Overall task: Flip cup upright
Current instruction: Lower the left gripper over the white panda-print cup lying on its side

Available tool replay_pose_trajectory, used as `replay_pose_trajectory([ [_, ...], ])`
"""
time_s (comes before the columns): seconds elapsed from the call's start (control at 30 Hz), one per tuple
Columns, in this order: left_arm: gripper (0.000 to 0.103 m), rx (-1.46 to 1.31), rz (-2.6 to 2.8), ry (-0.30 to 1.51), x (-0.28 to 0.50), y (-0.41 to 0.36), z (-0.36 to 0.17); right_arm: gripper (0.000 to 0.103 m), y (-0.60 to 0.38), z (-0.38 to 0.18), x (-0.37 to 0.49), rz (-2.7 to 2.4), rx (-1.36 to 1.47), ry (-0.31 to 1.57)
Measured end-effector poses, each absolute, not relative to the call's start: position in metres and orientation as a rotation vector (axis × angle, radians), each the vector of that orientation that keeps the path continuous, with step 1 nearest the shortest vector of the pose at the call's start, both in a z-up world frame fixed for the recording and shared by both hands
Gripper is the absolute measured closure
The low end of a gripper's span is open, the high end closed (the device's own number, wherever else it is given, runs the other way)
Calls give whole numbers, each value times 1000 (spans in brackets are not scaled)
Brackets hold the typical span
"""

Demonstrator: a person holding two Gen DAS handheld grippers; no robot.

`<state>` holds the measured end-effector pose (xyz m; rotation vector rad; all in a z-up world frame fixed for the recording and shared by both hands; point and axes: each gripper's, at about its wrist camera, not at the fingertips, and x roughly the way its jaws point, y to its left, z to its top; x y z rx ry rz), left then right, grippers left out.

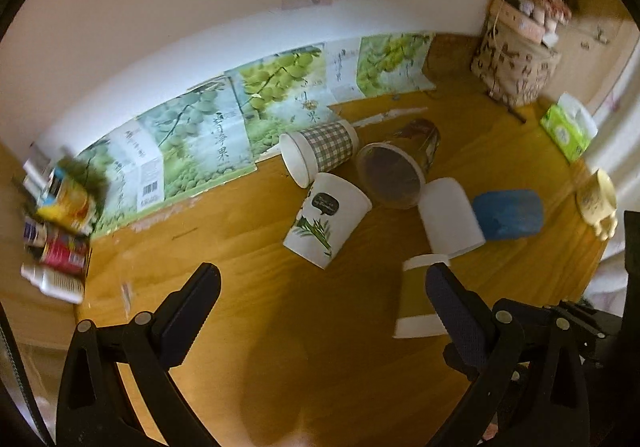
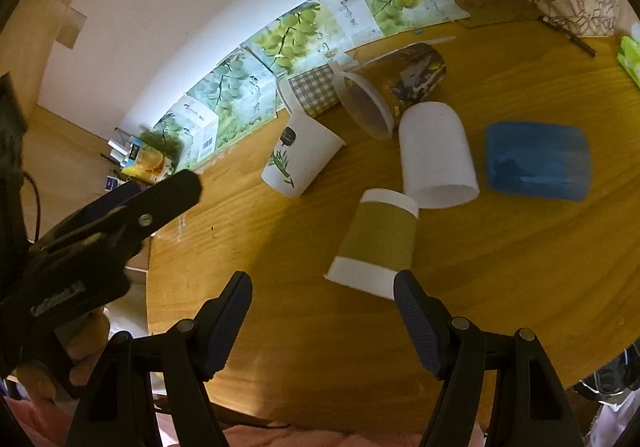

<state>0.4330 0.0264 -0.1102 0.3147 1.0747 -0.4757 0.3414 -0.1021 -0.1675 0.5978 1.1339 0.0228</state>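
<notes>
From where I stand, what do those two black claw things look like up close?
Both are matte black plastic tools. The left gripper has two wedge-shaped fingers with round silver rivets at the joints and triangular cut-outs in the arms. The right gripper is built the same; its finger pads are dark blue with a fine dotted texture. No cables or sleeves show.

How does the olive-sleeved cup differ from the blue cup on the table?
The olive-sleeved cup stands mouth-down, narrow base up; the blue cup lies on its side. The olive-sleeved cup is white with an olive band; the blue cup is blue all over. Both rest on the wooden table, ungripped.
</notes>
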Motion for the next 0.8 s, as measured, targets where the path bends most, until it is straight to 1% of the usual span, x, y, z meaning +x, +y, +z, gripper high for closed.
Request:
replay_pose_trajectory([
  [0.23,1,390,-512,1167,474,8,-136,29,-95,-185,367,39,623,1152],
  [0.67,1,453,-505,1284,504,-15,-197,29,-86,-201,390,38,620,1154],
  [0.8,1,472,-517,1346,510,-21,-213,29,-85,-201,392,28,620,1154],
])
